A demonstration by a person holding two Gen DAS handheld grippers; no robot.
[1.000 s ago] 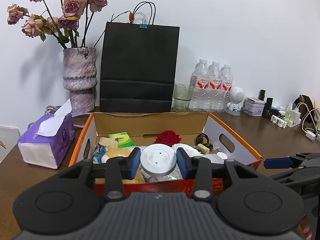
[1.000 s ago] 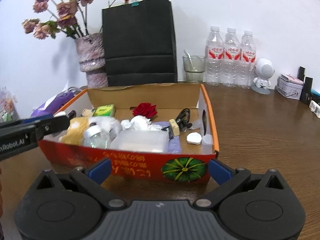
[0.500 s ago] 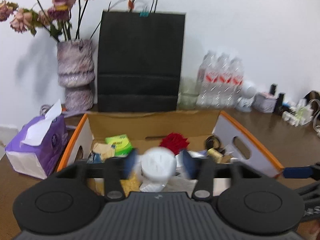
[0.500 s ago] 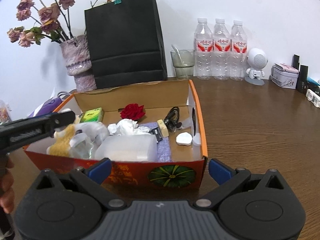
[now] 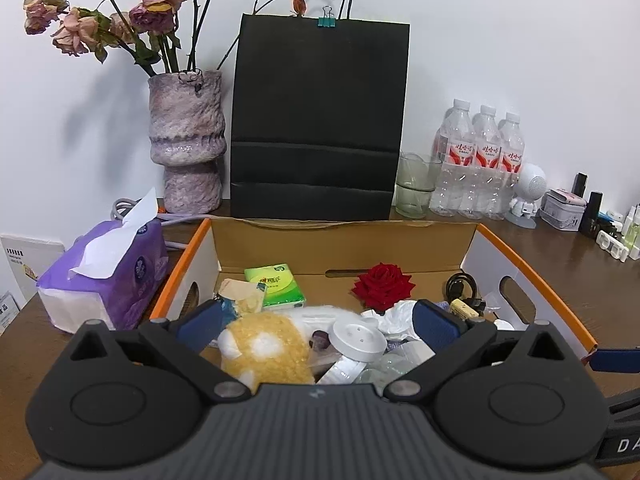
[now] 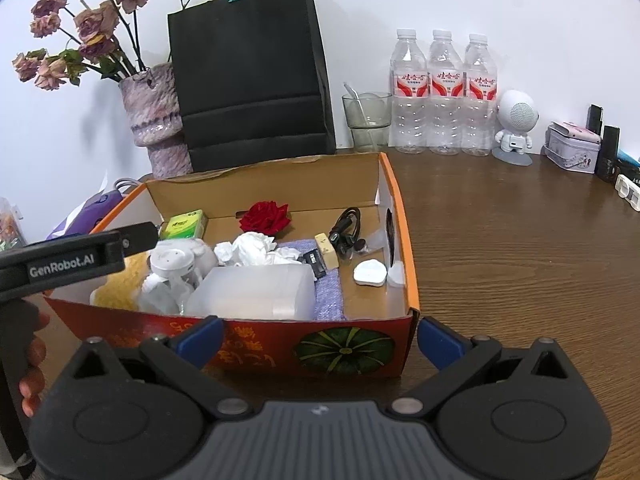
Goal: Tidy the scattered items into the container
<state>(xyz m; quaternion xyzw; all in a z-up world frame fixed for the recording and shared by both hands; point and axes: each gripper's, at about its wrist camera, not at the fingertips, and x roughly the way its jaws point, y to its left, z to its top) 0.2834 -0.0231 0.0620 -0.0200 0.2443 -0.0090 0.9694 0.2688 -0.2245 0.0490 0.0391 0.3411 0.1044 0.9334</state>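
An open cardboard box [image 5: 344, 240] with orange rims and a red front [image 6: 280, 352] stands on the wooden table. It holds a white-capped clear jar [image 5: 358, 340], a yellow knitted item [image 5: 268, 348], a green tissue pack [image 5: 276, 288], a red rose [image 5: 382, 288], crumpled paper and a frosted plastic case [image 6: 256, 292]. My left gripper [image 5: 320, 324] is open over the box's near left part, with the jar lying loose between its fingers. My right gripper [image 6: 318, 338] is open and empty in front of the box. The left gripper also shows in the right wrist view [image 6: 144, 234].
A purple tissue pack [image 5: 108, 276] lies left of the box. Behind stand a flower vase [image 5: 186, 140], a black paper bag [image 5: 320, 120], a glass [image 5: 416, 184] and three water bottles [image 5: 480, 160]. Small toiletries and a tin [image 6: 572, 152] sit at the right.
My left gripper moved forward over the box, opened and let go of the white-capped jar, which now lies among the items. My right gripper stayed open in front of the box.
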